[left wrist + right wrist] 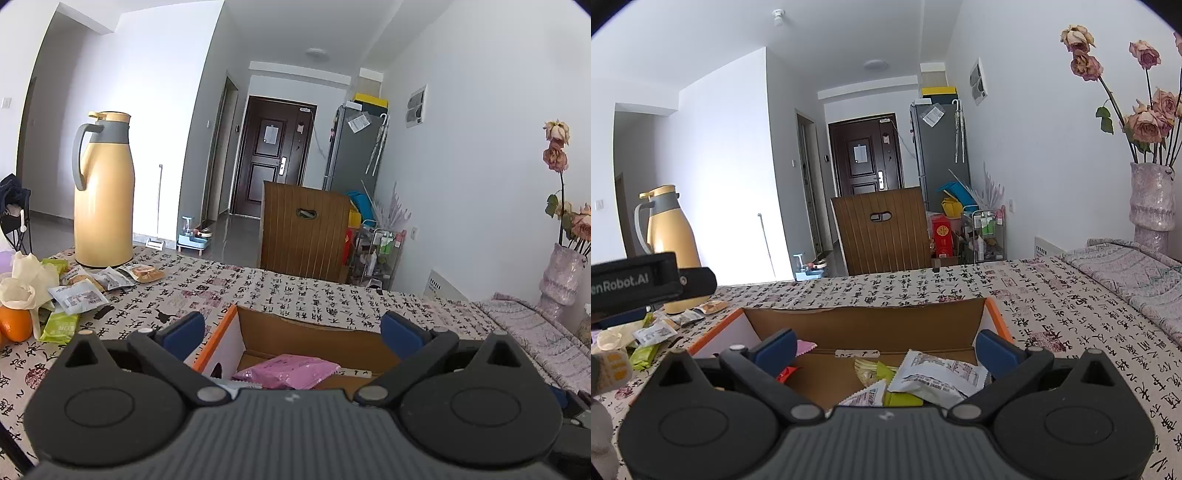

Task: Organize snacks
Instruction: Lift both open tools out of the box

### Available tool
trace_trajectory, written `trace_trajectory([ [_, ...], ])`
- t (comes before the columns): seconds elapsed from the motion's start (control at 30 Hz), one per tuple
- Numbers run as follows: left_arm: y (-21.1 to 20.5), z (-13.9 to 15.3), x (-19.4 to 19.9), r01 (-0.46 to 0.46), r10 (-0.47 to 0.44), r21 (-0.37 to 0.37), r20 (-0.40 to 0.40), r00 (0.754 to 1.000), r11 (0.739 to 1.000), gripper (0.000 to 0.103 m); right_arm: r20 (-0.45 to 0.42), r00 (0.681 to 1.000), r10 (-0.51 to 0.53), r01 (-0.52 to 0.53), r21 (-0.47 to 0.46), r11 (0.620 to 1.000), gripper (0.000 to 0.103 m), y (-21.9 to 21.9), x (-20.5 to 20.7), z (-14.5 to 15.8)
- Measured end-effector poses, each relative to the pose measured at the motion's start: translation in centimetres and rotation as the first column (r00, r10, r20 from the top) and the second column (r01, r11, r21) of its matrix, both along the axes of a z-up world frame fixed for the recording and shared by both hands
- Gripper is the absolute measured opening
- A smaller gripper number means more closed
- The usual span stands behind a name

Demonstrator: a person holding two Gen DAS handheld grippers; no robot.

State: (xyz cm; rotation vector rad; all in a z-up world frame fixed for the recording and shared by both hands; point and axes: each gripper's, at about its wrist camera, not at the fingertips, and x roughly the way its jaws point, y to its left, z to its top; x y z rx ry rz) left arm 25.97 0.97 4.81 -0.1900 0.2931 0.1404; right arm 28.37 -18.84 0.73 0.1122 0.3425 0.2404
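Note:
An open cardboard box (306, 332) with an orange rim stands on the table; it also shows in the right wrist view (864, 325). My left gripper (293, 330) is open and empty above the box's left part, over a pink snack packet (288, 371). My right gripper (886, 349) is open and empty above the box's right part, over white packets (938, 373) and green packets (879, 369). Several loose snack packets (79, 295) lie on the table to the left, also in the right wrist view (653, 334).
A yellow thermos jug (103, 192) stands at the far left beside the packets. An orange (14, 325) and crumpled paper (26, 284) lie at the left edge. A vase of dried roses (1150, 199) stands at the right. A wooden chair back (304, 236) is behind the table.

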Motion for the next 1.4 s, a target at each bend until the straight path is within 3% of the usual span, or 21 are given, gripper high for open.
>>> trace_trajectory([
  [0.2,0.0,1.2,-0.4,0.003,-0.002,-0.023,0.010,1.000,1.000,0.103,0.013,1.000,0.004,-0.004,0.001,1.000,0.103,0.0,-0.2,0.5],
  [0.83,-1.1,3.6,-4.8,0.037,-0.037,0.007,0.040,0.999,0.999,0.103,0.048,0.999,0.010,-0.010,-0.009,1.000,0.103,-0.7,-4.5,2.8],
  [1.4,-1.5,2.0,-11.0,0.055,-0.054,0.018,-0.028,0.998,0.998,0.103,-0.002,1.000,0.014,-0.014,-0.035,0.999,0.103,-2.0,-11.1,1.4],
])
